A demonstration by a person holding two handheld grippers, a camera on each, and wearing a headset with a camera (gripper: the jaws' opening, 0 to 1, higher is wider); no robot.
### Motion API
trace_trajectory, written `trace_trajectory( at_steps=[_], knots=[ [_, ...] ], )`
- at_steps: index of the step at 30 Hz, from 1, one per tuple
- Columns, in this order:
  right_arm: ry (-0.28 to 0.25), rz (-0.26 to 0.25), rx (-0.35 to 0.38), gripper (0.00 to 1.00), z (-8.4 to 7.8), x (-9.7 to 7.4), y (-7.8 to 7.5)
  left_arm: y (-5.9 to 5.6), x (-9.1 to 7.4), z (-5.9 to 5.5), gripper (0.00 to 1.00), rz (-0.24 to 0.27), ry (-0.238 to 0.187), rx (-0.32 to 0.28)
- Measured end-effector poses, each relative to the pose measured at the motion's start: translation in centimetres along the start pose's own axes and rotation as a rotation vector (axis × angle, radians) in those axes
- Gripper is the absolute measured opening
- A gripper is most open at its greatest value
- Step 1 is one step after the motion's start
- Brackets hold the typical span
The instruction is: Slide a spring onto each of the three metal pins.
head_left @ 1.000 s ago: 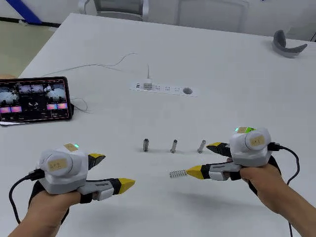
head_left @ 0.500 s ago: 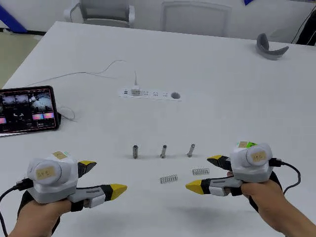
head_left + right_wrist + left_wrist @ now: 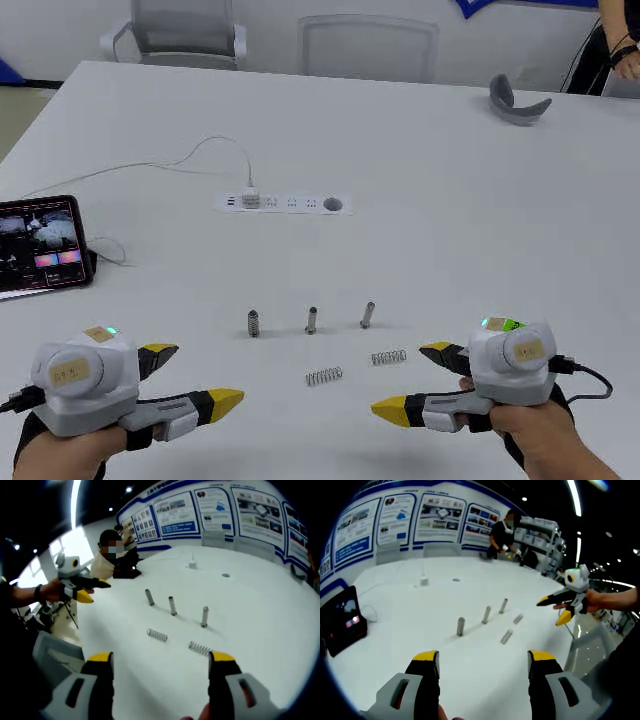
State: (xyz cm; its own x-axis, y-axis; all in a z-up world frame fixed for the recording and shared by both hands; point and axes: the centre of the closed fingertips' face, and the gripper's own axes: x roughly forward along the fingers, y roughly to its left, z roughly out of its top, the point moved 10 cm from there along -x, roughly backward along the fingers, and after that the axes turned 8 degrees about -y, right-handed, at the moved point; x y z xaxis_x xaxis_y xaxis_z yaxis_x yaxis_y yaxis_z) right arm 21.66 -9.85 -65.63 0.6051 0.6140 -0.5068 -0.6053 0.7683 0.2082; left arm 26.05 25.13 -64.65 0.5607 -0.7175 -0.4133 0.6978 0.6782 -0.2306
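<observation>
- Right claw (image 3: 410,378), released and empty, had backed off the spring (image 3: 323,376) that was at its tip a second ago.
- Left claw (image 3: 198,375) gaped empty.
- Second spring (image 3: 388,357) lay nearby on the surface (image 3: 450,200); middle pin (image 3: 311,320) and right pin (image 3: 367,315) looked bare.

The head view looks forward and down from above the near edge of the white surface (image 3: 450,200), right out to its far edge. The left gripper view rides low, facing along its fingers (image 3: 426,665) across the surface toward the right gripper (image 3: 551,611). The right gripper view mirrors it, facing the left gripper (image 3: 96,591). All three views share the row of pins (image 3: 311,320) and two loose springs (image 3: 323,376).
</observation>
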Motion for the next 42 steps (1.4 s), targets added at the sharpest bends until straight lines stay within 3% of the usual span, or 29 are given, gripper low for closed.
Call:
trace_trajectory(
  at_steps=[8, 25, 33, 42],
  knots=[
    [0.001, -0.010, 0.003, 0.81, -0.5, -0.7, 0.2, -0.9, 1.3, -0.2, 0.74, -0.043, 0.037, 0.037],
    [-0.005, -0.024, 0.022, 0.82, -1.1, -1.6, 0.3, -2.0, 3.5, 0.4, 0.75, -0.096, 0.061, 0.072],
    [-0.001, -0.026, 0.024, 0.82, -1.2, -1.8, 0.5, -2.6, 4.9, 0.9, 0.74, -0.128, 0.083, 0.118],
    [0.004, -0.028, 0.023, 0.82, -1.3, -2.1, 0.6, -3.2, 6.7, 1.6, 0.73, -0.173, 0.129, 0.212]
  ],
)
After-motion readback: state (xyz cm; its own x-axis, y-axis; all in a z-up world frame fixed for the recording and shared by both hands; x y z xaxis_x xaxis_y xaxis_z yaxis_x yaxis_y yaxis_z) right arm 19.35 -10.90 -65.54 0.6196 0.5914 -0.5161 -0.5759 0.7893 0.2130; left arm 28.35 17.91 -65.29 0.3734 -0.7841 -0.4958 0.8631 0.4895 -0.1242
